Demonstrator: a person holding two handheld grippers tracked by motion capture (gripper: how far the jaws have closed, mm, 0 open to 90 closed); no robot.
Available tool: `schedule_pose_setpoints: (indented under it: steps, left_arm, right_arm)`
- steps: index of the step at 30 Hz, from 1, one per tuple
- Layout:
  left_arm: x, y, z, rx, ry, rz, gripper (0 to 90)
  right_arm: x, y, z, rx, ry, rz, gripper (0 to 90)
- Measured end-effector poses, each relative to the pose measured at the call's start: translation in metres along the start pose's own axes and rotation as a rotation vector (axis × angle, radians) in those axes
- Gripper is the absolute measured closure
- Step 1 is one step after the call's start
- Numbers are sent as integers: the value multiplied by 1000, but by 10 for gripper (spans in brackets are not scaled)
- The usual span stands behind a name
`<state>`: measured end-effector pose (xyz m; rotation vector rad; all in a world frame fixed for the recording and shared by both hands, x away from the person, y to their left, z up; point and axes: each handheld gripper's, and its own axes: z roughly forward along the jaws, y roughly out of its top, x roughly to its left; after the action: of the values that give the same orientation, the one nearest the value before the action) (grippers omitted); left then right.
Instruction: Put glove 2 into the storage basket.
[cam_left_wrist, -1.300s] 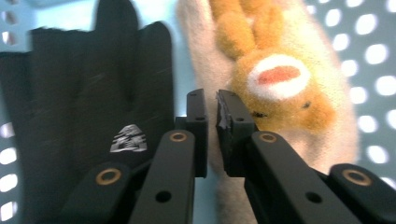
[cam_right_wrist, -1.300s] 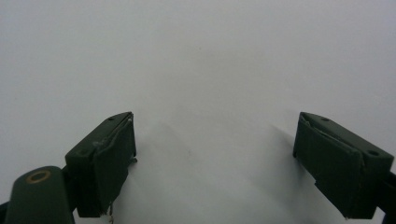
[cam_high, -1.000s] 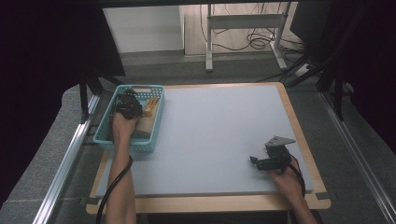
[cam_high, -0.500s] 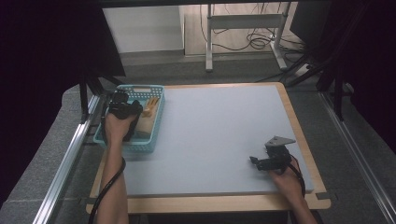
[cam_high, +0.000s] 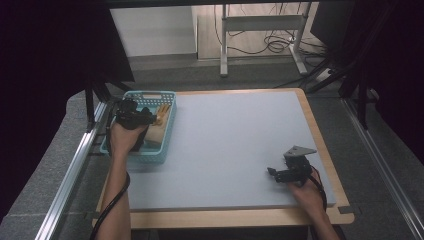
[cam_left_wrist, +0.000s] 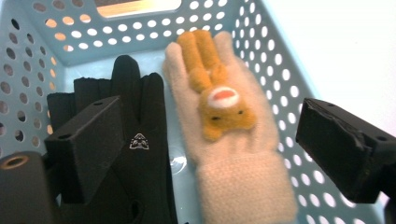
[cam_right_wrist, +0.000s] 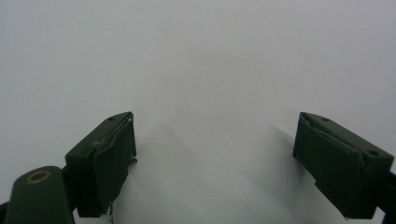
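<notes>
**Left gripper pulls up over the basket, jaws wide above the gloves**

The left gripper (cam_high: 150, 118) is on the move: a second ago it sat low in the blue basket (cam_high: 167, 131), and now it has drawn back toward the basket's far left corner and hangs over it. From its own camera the jaws stand wide apart with nothing between them. Below lies the cream glove (cam_left_wrist: 233, 140) with an orange plush animal on its back, fingers pointing to the far wall, flat on the basket floor. Just beside it, touching along one edge, lies the black glove (cam_left_wrist: 135, 140), partly under the left jaw.

So nothing has come out yet. My read is that the hand is lining up for a pick, and the cream glove sits squarely between the open jaws.

Over on the right, no change at all: the right gripper (cam_high: 280, 174) rests near the table's front right corner, jaws spread and empty over the bare grey table (cam_right_wrist: 201, 60).

Hard calls: from the high view the hand and gripper cover much of the basket, so the gloves are barely readable there. The black glove's cuff is cut off at the bottom of the left gripper view, and a second dark piece behind it could be another glove; I cannot tell.
</notes>
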<state>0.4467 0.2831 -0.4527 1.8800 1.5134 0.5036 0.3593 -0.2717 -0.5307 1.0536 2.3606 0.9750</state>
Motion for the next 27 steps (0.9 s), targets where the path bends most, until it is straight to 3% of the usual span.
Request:
schedule_pose_setpoints:
  steps: [9, 27]
  left_arm:
    - [-9, -3, -10, -15, -48, 6, 46]
    - [-39, -10, -25, -34, -98, 130, 21]
  right_arm:
    - [0, 0, 0, 0, 0, 0, 129]
    - [0, 0, 0, 0, -1, -2, 129]
